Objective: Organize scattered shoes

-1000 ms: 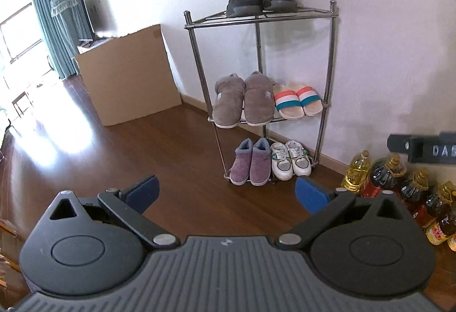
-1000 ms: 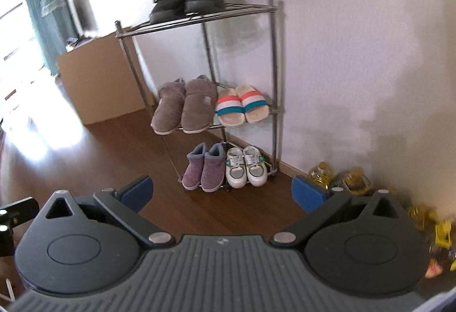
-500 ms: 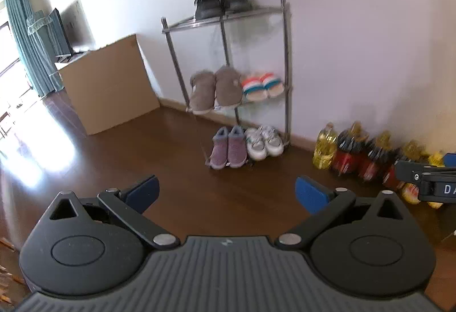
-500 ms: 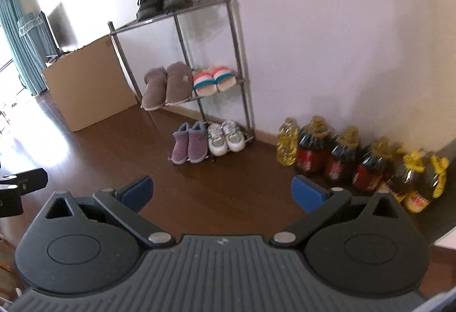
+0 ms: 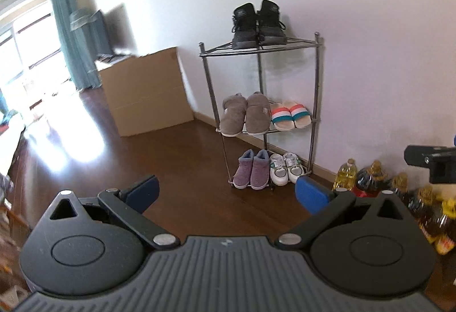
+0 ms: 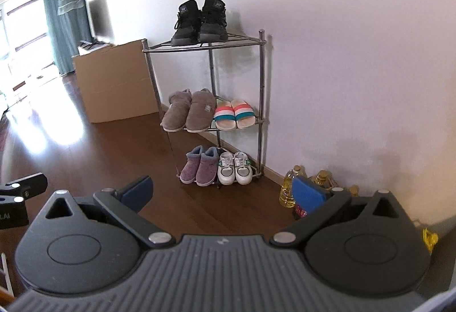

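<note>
While both the left gripper (image 5: 226, 192) and the right gripper (image 6: 222, 190) hang spread and empty well short of it, the far corner rack (image 6: 260, 78) holds five pairs toes-out: black boots (image 6: 199, 22) top, grey slippers (image 6: 189, 112) and striped slides (image 6: 233, 116) middle, purple booties (image 6: 199, 168) and white sneakers (image 6: 235, 170) bottom.

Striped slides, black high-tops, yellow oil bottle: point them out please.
striped slides (image 6: 234, 114), right wrist view, on the striped straps, middle shelf.
black high-tops (image 5: 258, 25), left wrist view, where the pair meets, top shelf.
yellow oil bottle (image 6: 288, 188), right wrist view, on the bottle's body, on the floor by the wall.
</note>
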